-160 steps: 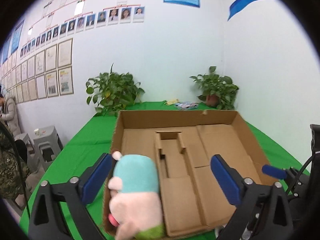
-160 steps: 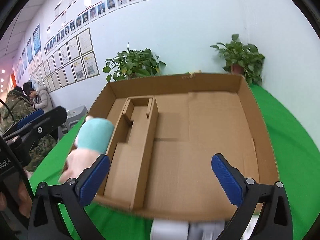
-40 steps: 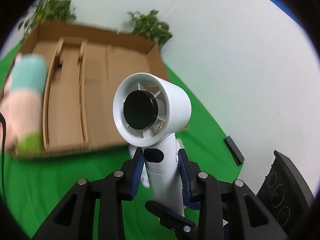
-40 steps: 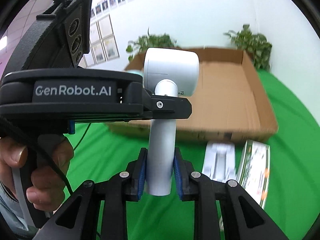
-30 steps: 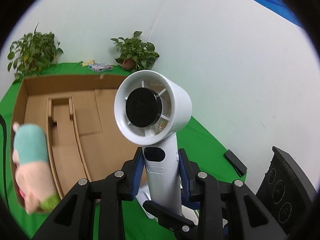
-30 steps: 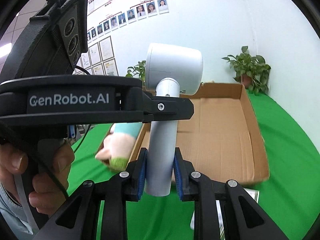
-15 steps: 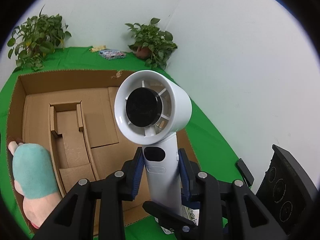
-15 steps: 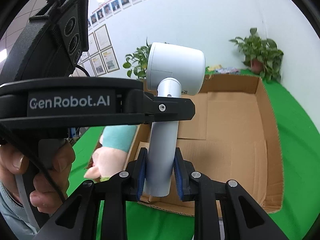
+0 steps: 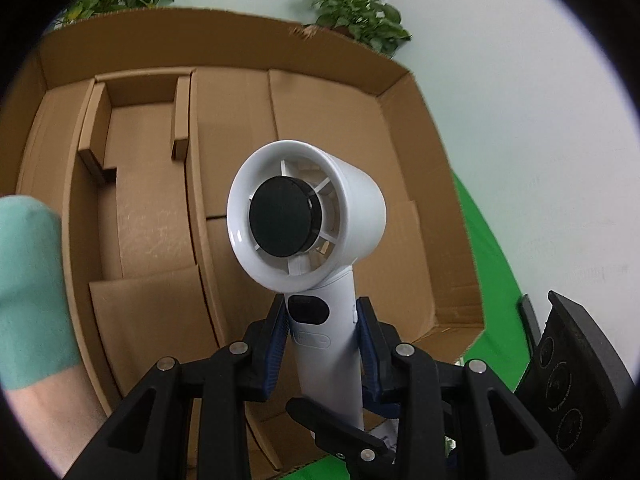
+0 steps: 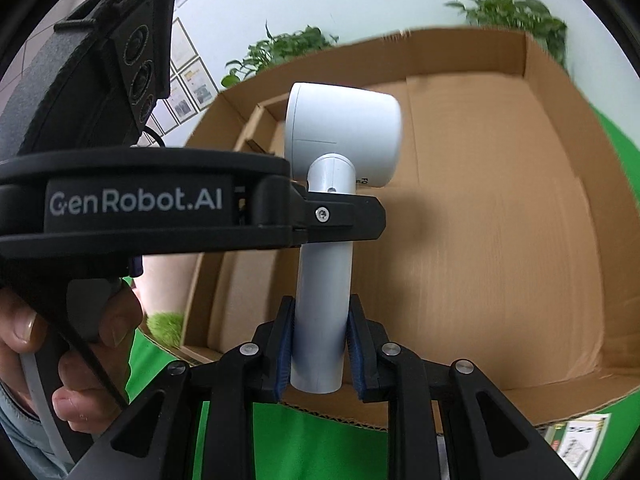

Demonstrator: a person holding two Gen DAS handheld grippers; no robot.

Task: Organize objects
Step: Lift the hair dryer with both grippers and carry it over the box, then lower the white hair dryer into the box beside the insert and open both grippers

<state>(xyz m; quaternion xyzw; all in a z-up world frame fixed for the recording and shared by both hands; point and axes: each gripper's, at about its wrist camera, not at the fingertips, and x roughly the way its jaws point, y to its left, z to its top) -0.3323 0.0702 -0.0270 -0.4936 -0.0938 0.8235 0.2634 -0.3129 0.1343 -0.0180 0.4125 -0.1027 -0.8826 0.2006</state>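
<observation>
A white handheld fan (image 9: 308, 224) with a black hub is held by both grippers over the open cardboard box (image 9: 352, 136). My left gripper (image 9: 322, 332) is shut on its handle just under the head. My right gripper (image 10: 320, 356) is shut on the lower end of the handle (image 10: 324, 300); the fan's head (image 10: 344, 136) shows from behind there. The left gripper's body (image 10: 132, 200) crosses the right wrist view. A plush toy (image 9: 28, 272) with a teal top lies in the box's left compartment.
The box has a cardboard divider insert (image 9: 136, 120) on its left side. A green cloth (image 10: 320, 444) covers the table. A printed packet (image 10: 576, 440) lies in front of the box. Potted plants (image 9: 356, 8) stand behind it against the wall.
Both grippers have carried the fan forward and down, over the box; the box now fills both views and the plush toy looms larger at the left.
</observation>
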